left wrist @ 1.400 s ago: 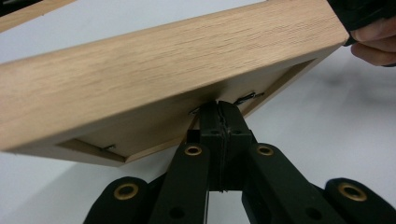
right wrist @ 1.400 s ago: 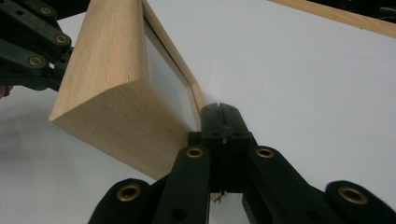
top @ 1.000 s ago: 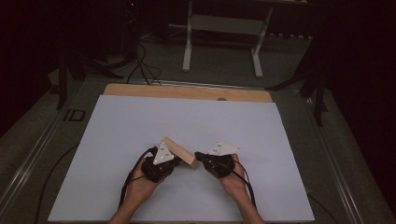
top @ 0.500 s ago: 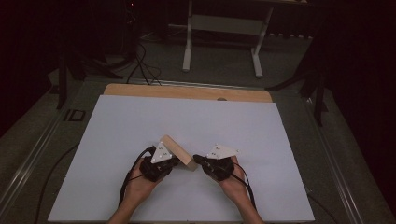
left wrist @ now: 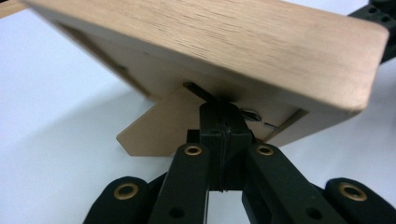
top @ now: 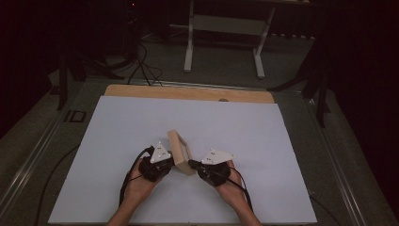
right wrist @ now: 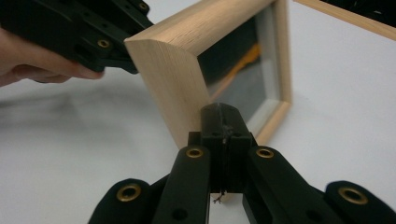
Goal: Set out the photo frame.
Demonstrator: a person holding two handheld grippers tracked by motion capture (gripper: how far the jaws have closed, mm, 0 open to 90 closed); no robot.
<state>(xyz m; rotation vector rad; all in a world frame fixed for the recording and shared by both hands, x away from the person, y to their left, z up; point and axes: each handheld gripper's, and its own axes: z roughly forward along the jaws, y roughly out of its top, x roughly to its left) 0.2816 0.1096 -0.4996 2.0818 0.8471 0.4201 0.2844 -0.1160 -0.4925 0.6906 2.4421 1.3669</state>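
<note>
On the white table (top: 117,141), both closed claws (top: 170,163) (top: 191,164) flank the wooden frame (top: 180,151), now stood more upright.

Both hand-held grippers low, jaws pressed together

The left hand-held gripper (top: 165,162) sits in the left hand (top: 139,181), its tip angled toward the middle; the right hand-held gripper (top: 194,165) sits in the right hand (top: 230,186), tip pointing leftward toward the other. Both forearms come in from the near edge, converging. In each gripper view the black jaws meet with no gap.
</note>
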